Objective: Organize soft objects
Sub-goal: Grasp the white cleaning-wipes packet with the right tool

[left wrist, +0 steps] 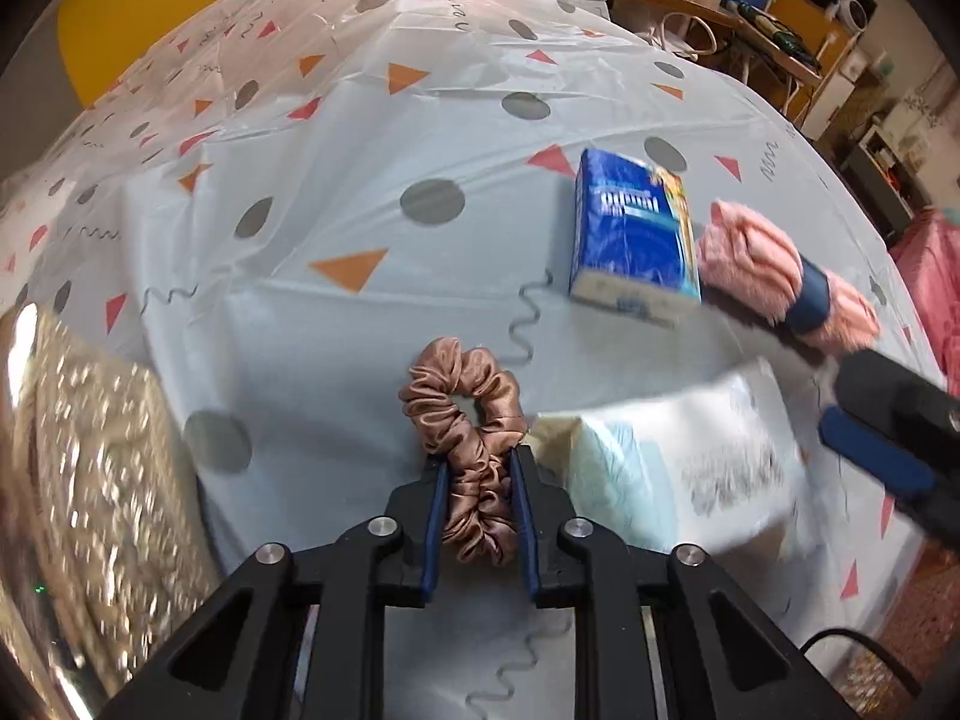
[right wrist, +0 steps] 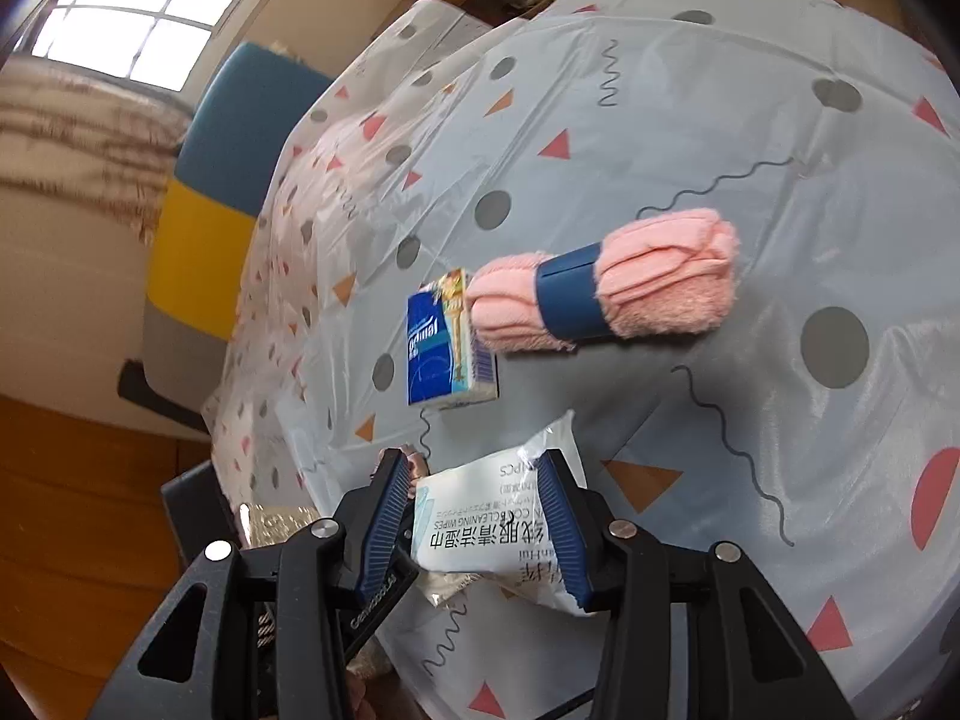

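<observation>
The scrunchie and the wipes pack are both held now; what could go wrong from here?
1. The left claw pinches only one side of the satin scrunchie; the smooth fabric could slip out.
2. The right claw squeezes the soft wipes pack, which sags and might slide out.
3. The tissue pack and pink towel roll lie close by and could be knocked.

Left wrist view: the wipes packet is motion-blurred and its print unreadable. The glittery gold item at the left edge is smeared and cut off; its identity cannot be told. The scrunchie is partly hidden between the pads.

Right wrist view: the packet's near end is hidden behind the fingers. The scrunchie shows only as a sliver.
</observation>
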### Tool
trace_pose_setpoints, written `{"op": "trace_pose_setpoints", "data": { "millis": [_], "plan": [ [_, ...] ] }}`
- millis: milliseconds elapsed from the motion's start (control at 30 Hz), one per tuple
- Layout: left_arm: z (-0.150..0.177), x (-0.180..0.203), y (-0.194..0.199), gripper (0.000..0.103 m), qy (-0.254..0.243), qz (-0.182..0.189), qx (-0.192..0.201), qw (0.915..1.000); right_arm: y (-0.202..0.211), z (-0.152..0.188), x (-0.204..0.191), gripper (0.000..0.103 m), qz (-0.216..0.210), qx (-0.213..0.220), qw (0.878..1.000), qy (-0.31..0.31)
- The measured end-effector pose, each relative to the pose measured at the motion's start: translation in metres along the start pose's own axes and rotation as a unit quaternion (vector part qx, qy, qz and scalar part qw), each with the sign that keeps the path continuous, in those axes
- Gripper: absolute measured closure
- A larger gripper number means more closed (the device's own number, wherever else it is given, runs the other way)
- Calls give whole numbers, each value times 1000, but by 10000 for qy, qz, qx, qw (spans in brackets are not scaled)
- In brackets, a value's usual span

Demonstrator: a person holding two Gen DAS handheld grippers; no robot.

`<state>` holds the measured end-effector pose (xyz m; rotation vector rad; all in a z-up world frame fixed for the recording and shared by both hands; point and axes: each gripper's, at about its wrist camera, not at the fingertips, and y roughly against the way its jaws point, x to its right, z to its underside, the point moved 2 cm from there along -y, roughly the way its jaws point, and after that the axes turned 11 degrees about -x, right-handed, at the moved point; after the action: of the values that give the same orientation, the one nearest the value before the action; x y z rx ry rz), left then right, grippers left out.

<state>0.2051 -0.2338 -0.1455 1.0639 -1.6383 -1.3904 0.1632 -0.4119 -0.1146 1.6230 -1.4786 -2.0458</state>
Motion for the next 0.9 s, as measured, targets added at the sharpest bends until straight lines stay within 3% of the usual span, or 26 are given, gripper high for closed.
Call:
{"op": "trace_pose_setpoints", "data": {
  "millis": [200,267,367,467,600,767,900],
  "plan": [
    [23,-4,3,84,-196,26,84,9998,-10,-4,-25,56,439,-577,9931,926],
    [39,-1,4,84,-279,90,125,9995,-9,-1,-18,56,421,-847,9929,716],
    [50,3,5,84,-372,131,236,9989,4,13,-6,56,142,-925,9946,449],
    [63,5,7,84,-404,271,258,9985,4,27,1,37,-181,-1060,9941,149],
    [86,6,11,84,-598,255,352,9973,-18,27,3,34,-277,-1198,9924,-89],
    [124,4,15,84,-846,283,497,9948,-39,5,1,34,140,-932,9951,-315],
    [141,5,18,84,-984,360,549,9930,-43,-14,-5,34,953,-688,9930,-76]
  ]
}}
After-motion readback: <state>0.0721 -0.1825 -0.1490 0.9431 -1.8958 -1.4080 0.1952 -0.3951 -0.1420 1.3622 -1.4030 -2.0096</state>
